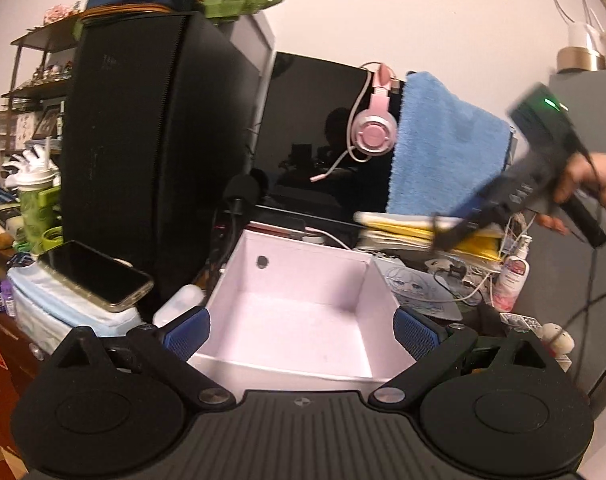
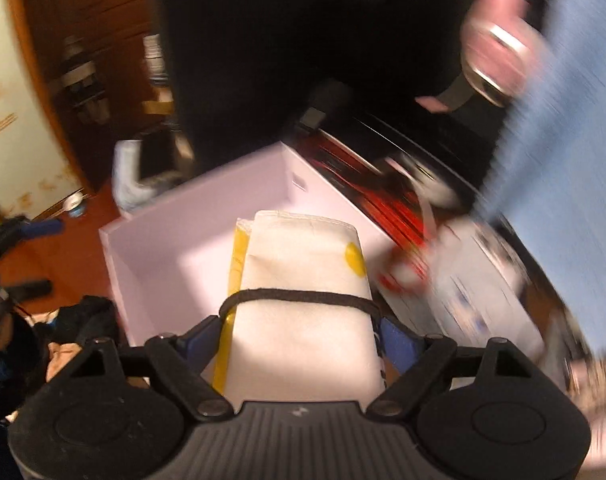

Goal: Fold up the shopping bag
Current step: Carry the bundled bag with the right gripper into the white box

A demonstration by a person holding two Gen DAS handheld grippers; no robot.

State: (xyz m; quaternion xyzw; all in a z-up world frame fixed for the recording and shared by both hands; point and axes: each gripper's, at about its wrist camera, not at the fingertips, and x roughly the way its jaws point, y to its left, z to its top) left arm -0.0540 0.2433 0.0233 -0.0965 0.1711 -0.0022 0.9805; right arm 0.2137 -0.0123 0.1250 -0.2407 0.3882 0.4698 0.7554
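The shopping bag (image 2: 303,304) is already folded into a small white bundle with a yellow strip on its left side and a yellow dot near its right edge. A thin black band (image 2: 295,296) goes around it and keeps it tight. In the right wrist view the bundle sits in the middle of the frame, and the right gripper (image 2: 299,340) has its two blue fingers (image 2: 399,340) pressed on the bundle's sides, so it is holding the bag. The far end of the bundle hangs over the open white box (image 2: 175,240), which fills the middle of that frame. This view is blurry at the right side, so the things there are hard to make out.

In the left wrist view the left gripper (image 1: 301,330) has its blue fingers (image 1: 187,330) spread wide apart with nothing between them. The white box (image 1: 303,320) sits low in the middle of that frame and looks empty inside. At the right edge a hand (image 1: 595,184) holds the other gripper up high, with the white and yellow bag (image 1: 407,224) sticking out to the left of it, above the box and not in it yet.

I think the folding is done and the step now is putting the bag away in the box. The next move should be to lower the bundle until it rests on the box floor, then let the fingers go, and keep the band from catching on a finger
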